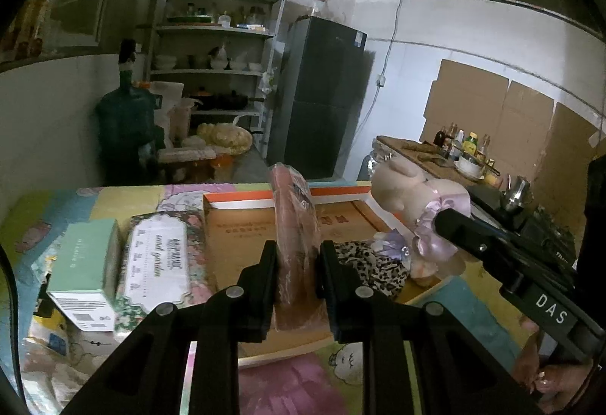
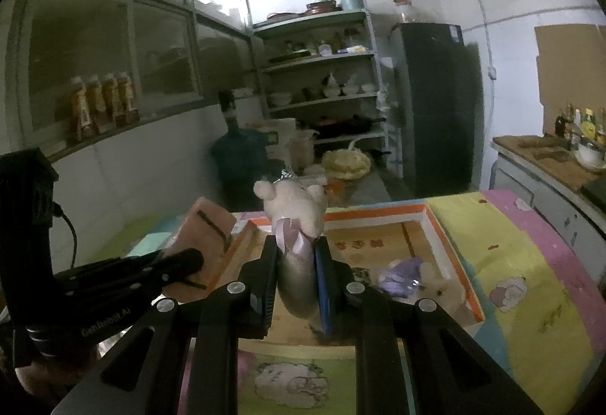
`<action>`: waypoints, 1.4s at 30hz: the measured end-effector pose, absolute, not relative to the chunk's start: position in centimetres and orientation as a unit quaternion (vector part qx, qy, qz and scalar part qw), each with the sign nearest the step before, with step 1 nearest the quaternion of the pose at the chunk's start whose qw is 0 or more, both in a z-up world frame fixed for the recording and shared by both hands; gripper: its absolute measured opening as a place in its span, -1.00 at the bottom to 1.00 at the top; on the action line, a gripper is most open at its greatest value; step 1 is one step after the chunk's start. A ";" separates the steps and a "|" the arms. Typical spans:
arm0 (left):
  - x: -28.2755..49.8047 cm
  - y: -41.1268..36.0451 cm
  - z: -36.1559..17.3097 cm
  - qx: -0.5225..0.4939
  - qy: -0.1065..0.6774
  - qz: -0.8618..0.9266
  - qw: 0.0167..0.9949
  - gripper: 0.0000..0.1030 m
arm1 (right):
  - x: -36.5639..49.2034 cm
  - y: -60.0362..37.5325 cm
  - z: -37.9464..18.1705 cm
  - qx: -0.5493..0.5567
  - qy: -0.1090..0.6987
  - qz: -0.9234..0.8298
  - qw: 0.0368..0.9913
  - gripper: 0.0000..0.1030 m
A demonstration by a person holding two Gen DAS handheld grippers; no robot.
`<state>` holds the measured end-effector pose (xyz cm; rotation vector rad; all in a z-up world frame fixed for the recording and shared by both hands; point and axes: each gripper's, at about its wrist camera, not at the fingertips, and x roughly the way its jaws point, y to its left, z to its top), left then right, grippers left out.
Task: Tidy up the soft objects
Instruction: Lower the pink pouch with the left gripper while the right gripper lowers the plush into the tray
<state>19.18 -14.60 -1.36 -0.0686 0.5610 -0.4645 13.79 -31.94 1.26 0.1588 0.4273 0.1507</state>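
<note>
My left gripper (image 1: pixel 297 256) is shut on a pink soft pad in clear wrap (image 1: pixel 293 225), held upright over the shallow cardboard box (image 1: pixel 235 237). My right gripper (image 2: pixel 295 259) is shut on a cream plush pig with a lilac ribbon (image 2: pixel 293 205), held above the same box (image 2: pixel 378 241); the pig also shows in the left wrist view (image 1: pixel 409 187). In the box lie a leopard-print cloth (image 1: pixel 375 265), a purple soft item (image 2: pixel 401 276) and a small cream plush (image 2: pixel 441 288). The pink pad shows at the left of the right wrist view (image 2: pixel 206 233).
The box rests on a table with a pastel cartoon cloth (image 2: pixel 530 275). Left of it lie a floral packet (image 1: pixel 159 259) and a mint green box (image 1: pixel 85 259). Behind stand a water jug (image 1: pixel 127 127), shelves (image 1: pixel 216 47), a dark fridge (image 1: pixel 318 93) and a counter (image 1: pixel 447 157).
</note>
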 end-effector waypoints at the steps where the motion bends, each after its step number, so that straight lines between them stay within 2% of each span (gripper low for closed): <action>1: 19.3 -14.9 -1.6 -0.033 0.277 -0.226 0.933 -0.56 | 13.9 -32.2 1.1 0.079 0.213 0.073 0.971 -0.64; 21: 23.0 -18.5 -5.4 -0.027 0.338 -0.223 0.914 -0.56 | 17.5 -35.2 -3.4 0.090 0.263 0.049 0.959 -0.64; 42: 24.8 -20.0 -8.1 -0.028 0.383 -0.230 0.894 -0.56 | 19.9 -35.4 -5.1 0.084 0.297 0.054 0.950 -0.63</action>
